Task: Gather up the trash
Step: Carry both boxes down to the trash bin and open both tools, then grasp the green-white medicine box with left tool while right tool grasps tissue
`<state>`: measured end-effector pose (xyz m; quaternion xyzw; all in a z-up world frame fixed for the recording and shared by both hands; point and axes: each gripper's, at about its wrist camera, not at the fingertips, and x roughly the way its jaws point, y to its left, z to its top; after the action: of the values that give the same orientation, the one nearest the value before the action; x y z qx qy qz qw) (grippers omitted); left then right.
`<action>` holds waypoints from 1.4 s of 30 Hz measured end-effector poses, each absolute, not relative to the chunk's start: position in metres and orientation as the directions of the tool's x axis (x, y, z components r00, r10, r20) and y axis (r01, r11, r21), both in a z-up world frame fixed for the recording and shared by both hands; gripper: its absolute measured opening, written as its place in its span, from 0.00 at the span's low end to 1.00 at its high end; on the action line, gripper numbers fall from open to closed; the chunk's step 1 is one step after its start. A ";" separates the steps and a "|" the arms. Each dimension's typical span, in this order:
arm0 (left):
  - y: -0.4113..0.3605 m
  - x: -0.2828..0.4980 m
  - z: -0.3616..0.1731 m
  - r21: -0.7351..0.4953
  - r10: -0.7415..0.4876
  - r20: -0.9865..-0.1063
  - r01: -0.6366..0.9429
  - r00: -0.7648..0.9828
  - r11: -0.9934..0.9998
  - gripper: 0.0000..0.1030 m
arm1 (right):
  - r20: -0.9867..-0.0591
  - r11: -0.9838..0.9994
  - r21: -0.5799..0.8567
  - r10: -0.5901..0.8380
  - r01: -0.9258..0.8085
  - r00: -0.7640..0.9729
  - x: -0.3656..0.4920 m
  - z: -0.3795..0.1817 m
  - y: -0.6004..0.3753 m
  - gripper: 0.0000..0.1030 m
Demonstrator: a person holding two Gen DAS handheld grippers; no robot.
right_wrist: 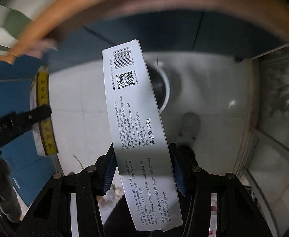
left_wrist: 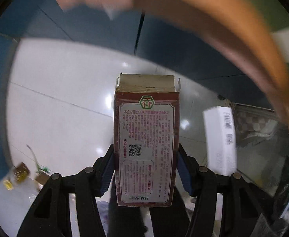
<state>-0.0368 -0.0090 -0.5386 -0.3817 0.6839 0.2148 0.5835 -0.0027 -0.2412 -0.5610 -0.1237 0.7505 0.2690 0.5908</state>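
Observation:
My left gripper (left_wrist: 146,167) is shut on a dark red carton (left_wrist: 146,142) with a white printed label, held upright with its open top flap away from me. My right gripper (right_wrist: 143,167) is shut on a long white toothpaste box (right_wrist: 136,122) with a barcode, tilted slightly left. The white box also shows at the right of the left wrist view (left_wrist: 221,138). In the right wrist view the left gripper's finger (right_wrist: 22,120) holds the carton's yellow side (right_wrist: 45,114) at the left. Both hang over a white tiled floor (left_wrist: 61,98).
A blurred wooden table edge (left_wrist: 233,31) arcs overhead. A blue wall (left_wrist: 85,23) stands behind. Small bits of litter (left_wrist: 22,172) lie on the floor at the left. A white-rimmed dark bin (right_wrist: 162,86) shows behind the white box. A glass cabinet (right_wrist: 272,128) is at the right.

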 end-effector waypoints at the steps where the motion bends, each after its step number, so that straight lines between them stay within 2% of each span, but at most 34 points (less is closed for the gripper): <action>1: -0.004 -0.032 -0.567 -0.171 -0.305 -0.952 -0.779 -0.028 0.604 0.54 | -0.949 0.819 0.255 0.110 -0.513 -0.297 -0.003 -0.593 -0.232 0.51; 3: 0.001 -0.025 -0.613 -0.180 -0.343 -0.938 -0.778 -0.048 0.602 0.54 | -0.941 0.825 0.251 0.084 -0.506 -0.328 -0.002 -0.637 -0.222 0.51; 5: 0.005 -0.021 -0.651 -0.159 -0.334 -0.940 -0.764 -0.077 0.625 0.59 | -0.925 0.813 0.270 0.069 -0.517 -0.375 0.002 -0.680 -0.208 0.52; 7: 0.007 -0.022 -0.677 -0.142 -0.313 -0.946 -0.754 -0.088 0.642 0.90 | -0.918 0.809 0.264 0.045 -0.525 -0.393 0.003 -0.714 -0.198 0.54; 8: 0.007 -0.026 -0.691 -0.127 -0.307 -0.947 -0.760 -0.099 0.637 0.93 | -0.915 0.805 0.264 0.034 -0.531 -0.402 0.004 -0.730 -0.195 0.58; 10: 0.004 -0.037 -0.708 -0.094 -0.286 -0.951 -0.765 -0.121 0.638 0.93 | -0.916 0.809 0.260 0.034 -0.527 -0.400 0.003 -0.748 -0.192 0.81; 13: -0.006 -0.053 -0.715 -0.038 -0.229 -0.963 -0.765 -0.145 0.643 0.93 | -0.931 0.812 0.238 0.034 -0.532 -0.364 0.002 -0.755 -0.191 0.97; 14: -0.013 -0.059 -0.713 -0.023 -0.208 -0.967 -0.765 -0.146 0.644 0.93 | -0.942 0.811 0.218 0.030 -0.542 -0.333 0.002 -0.753 -0.192 1.00; 20: -0.026 -0.085 -0.686 0.102 -0.050 -0.982 -0.743 -0.180 0.662 0.93 | -0.985 0.794 0.087 -0.021 -0.602 -0.170 -0.003 -0.727 -0.193 1.00; 28: -0.021 -0.094 -0.612 0.103 0.026 -0.993 -0.741 -0.114 0.664 0.93 | -0.998 0.773 0.032 -0.007 -0.634 -0.059 0.012 -0.678 -0.188 1.00; 36: -0.037 -0.098 -0.535 0.058 0.036 -0.998 -0.746 -0.045 0.663 0.93 | -0.999 0.767 0.042 0.037 -0.641 -0.020 0.009 -0.583 -0.205 1.00; 42: -0.052 -0.115 -0.457 0.039 0.058 -0.998 -0.738 0.000 0.674 0.93 | -0.997 0.757 0.051 0.081 -0.651 0.017 -0.005 -0.484 -0.218 1.00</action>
<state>-0.1152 -0.0522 -0.4569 -0.2663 0.6385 0.3036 0.6552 -0.0048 -0.2183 -0.4835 -0.2201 0.6471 0.2700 0.6782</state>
